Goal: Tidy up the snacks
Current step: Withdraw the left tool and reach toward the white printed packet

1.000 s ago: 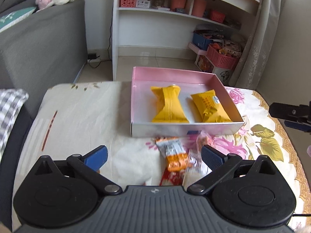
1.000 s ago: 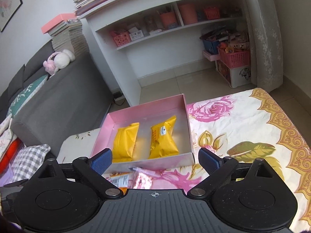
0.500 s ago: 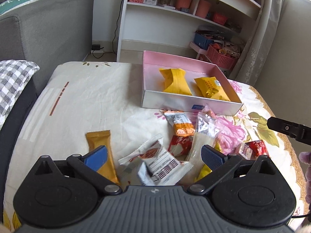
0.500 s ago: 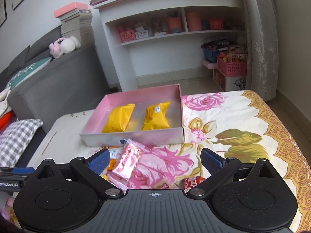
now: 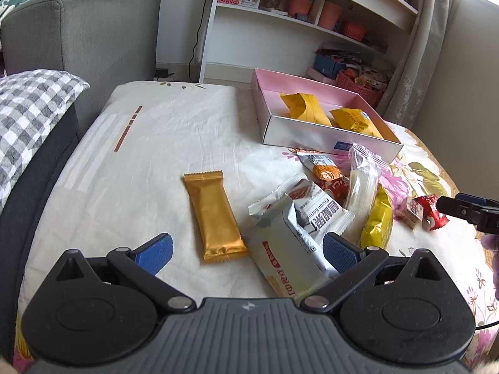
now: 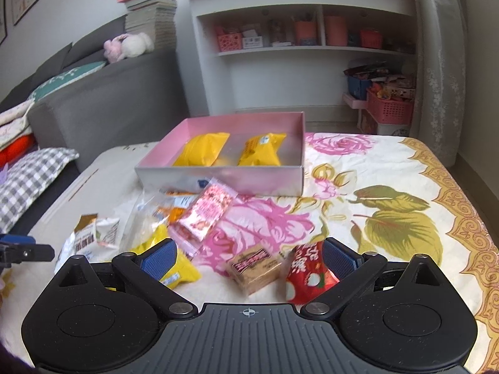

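A pink box [image 5: 330, 135] [image 6: 218, 176] stands at the far side of the cloth-covered table and holds two yellow packets [image 5: 304, 109] [image 6: 202, 148]. In front of it lies a loose pile of snacks: a gold bar [image 5: 213, 215], a white packet [image 5: 290, 237], a clear bag [image 5: 363, 177], a pink packet [image 6: 205, 212], a brown square snack [image 6: 254, 266] and a red packet [image 6: 307, 274]. My left gripper [image 5: 246, 249] is open, with the gold bar and white packet between its fingers, untouched. My right gripper [image 6: 248, 257] is open over the brown and red snacks.
A grey sofa [image 5: 84, 37] with a checked cushion [image 5: 28, 115] borders the table's left side. A white shelf unit [image 6: 299, 46] and pink baskets [image 6: 389, 110] stand behind. The flowered cloth [image 6: 389, 202] to the right of the box is bare.
Both grippers have drawn back from the box toward the near edge, bringing the loose snack pile into view. Both stayed open.
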Demonstrator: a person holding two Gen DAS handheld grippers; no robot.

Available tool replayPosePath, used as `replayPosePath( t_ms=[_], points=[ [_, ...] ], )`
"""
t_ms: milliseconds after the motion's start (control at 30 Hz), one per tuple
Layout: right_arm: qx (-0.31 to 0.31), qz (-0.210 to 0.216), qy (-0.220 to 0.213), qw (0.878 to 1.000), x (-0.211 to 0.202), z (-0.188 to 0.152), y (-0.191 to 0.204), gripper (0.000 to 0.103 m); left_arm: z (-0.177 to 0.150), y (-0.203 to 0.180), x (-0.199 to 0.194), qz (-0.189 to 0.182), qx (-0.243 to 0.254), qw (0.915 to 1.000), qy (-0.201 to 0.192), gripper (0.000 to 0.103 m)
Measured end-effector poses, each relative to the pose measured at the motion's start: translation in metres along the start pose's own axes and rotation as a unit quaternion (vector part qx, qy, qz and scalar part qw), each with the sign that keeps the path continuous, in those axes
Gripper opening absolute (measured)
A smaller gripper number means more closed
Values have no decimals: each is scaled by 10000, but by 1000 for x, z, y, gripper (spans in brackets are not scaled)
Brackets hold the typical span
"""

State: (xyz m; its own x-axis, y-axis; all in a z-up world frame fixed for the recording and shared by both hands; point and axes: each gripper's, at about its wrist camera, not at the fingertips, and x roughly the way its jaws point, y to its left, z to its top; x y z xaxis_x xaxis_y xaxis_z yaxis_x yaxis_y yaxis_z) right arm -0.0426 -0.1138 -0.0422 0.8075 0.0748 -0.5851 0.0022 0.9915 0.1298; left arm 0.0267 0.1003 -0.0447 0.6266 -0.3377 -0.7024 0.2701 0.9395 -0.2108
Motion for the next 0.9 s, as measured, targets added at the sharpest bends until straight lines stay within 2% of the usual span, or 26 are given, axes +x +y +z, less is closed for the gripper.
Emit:
replayPosePath(
  t_ms=[133,300,467,533,700,800,900],
  points=[
    [-191,305,37,9993,1,-5,12,100,-4,-2,-2,-271,16,9996,-16,102],
    [-356,578,172,9975,8,-11,27,100,-8,-10,3,-532,33,9985,89,97],
    [-468,789,352,9952,19,-13,44,100,-9,-16,14,-608,-60,9980,174,84],
    [-551,832,410,9942,24,-13,51,100,-9,-17,17,-515,-58,9985,180,72],
    [-626,897,539,9925,36,-16,63,100,-8,-15,17,-477,-82,9987,172,67],
    [-704,859,625,9918,46,-18,69,100,-8,-14,14,-458,-60,9988,166,54],
    [-780,836,641,9914,52,-18,73,100,-6,-9,11,-427,-98,9989,163,49]
  ],
)
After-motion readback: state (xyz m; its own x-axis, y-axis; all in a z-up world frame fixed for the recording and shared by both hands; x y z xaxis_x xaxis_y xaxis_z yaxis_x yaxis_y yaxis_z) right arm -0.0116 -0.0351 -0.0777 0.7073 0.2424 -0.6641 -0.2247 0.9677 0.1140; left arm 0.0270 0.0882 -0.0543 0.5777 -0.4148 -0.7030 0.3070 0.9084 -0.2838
